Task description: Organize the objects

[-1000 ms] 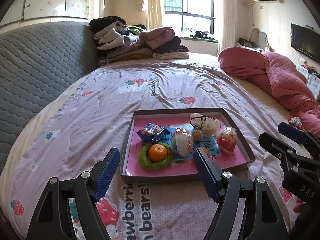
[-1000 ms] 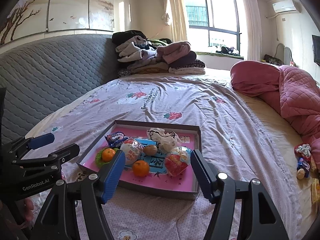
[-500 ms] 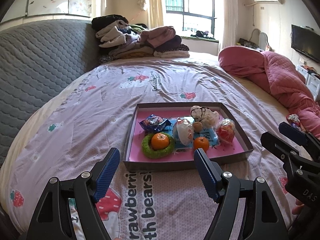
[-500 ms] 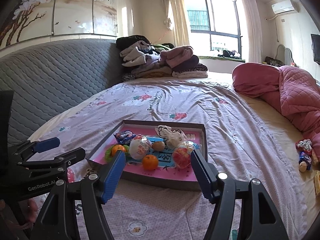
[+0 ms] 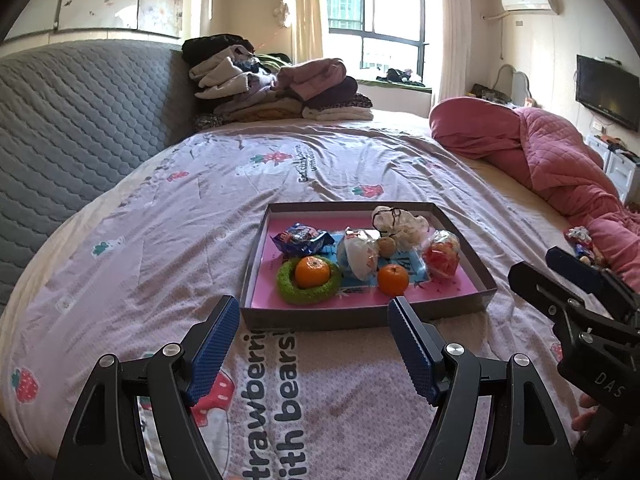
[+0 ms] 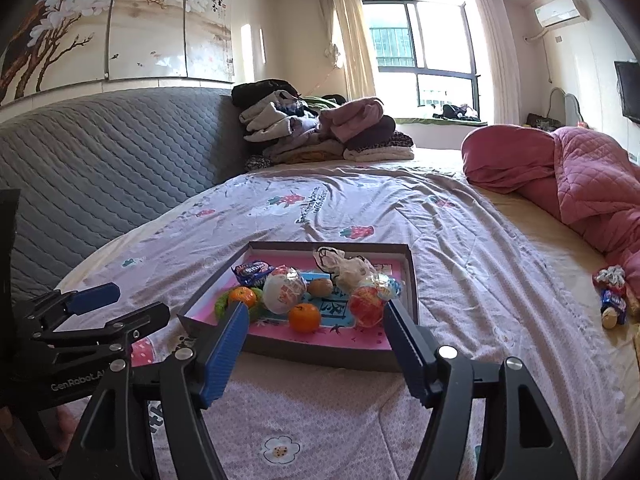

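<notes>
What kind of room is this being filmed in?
Most likely a home bedroom: a wide bed under a strawberry-print sheet, a rumpled pink quilt, and folded clothes stacked by the padded headboard.

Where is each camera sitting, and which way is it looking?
Left wrist: rides the left gripper, looks along its open fingers at the tray on the bed; the right gripper shows at right.
Right wrist: rides the right gripper, faces the same tray from further right; the left gripper shows at left.
Shared: tray, both oranges, folded clothes, pink quilt, window.
</notes>
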A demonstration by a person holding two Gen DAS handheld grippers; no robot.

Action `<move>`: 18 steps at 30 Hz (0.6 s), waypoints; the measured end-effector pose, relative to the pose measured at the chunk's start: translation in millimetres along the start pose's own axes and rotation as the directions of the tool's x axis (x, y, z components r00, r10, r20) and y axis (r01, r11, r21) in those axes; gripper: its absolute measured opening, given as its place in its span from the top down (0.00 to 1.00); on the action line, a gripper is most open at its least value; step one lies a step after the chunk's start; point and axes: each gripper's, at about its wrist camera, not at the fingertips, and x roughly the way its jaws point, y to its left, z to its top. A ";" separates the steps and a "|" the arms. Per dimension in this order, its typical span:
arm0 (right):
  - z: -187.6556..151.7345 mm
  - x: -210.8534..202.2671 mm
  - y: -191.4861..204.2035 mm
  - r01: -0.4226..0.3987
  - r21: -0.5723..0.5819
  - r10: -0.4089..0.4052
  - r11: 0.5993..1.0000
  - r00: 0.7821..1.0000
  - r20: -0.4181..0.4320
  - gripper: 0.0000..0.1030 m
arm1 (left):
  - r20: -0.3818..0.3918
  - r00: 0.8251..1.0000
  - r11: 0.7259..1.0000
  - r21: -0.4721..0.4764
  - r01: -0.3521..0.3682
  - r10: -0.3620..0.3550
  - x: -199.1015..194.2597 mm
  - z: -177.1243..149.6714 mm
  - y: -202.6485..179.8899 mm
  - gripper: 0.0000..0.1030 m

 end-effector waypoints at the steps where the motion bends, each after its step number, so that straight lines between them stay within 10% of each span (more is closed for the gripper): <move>1: -0.6 -0.1 0.0 0.000 0.002 0.000 1.000 1.000 0.000 0.33 | -0.002 1.000 1.000 -0.002 0.002 -0.002 0.4 -1.2 0.5 0.25; 18: -18.0 8.5 9.0 0.012 -0.027 -0.012 1.000 1.000 -0.006 0.33 | -0.011 1.000 1.000 -0.001 -0.025 0.025 13.9 -18.2 1.9 0.25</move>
